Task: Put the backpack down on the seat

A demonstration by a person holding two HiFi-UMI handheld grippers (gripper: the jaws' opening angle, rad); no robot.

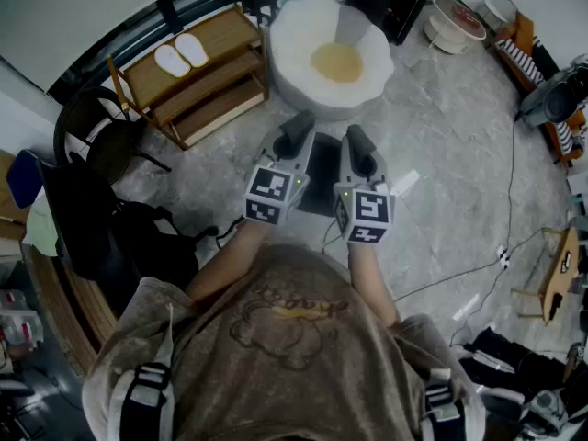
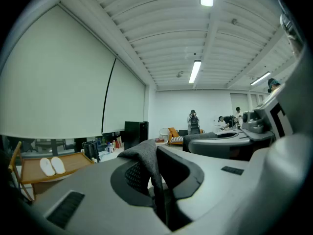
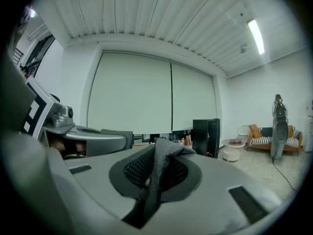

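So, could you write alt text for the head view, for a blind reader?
Seen from above, a person holds a dark backpack between the left gripper and right gripper. A white round seat with a yellow centre lies just ahead; a wooden rack with white slippers stands left.

A wooden rack [image 1: 197, 76] holds white slippers [image 1: 182, 56] on its top shelf (side by side); a black chair [image 1: 112, 147] stands just left of it, a round white table [image 1: 453, 21] well right.

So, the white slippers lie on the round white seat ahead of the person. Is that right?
No. The slippers lie on the top shelf of the wooden rack, left of the seat. The head view shows it.
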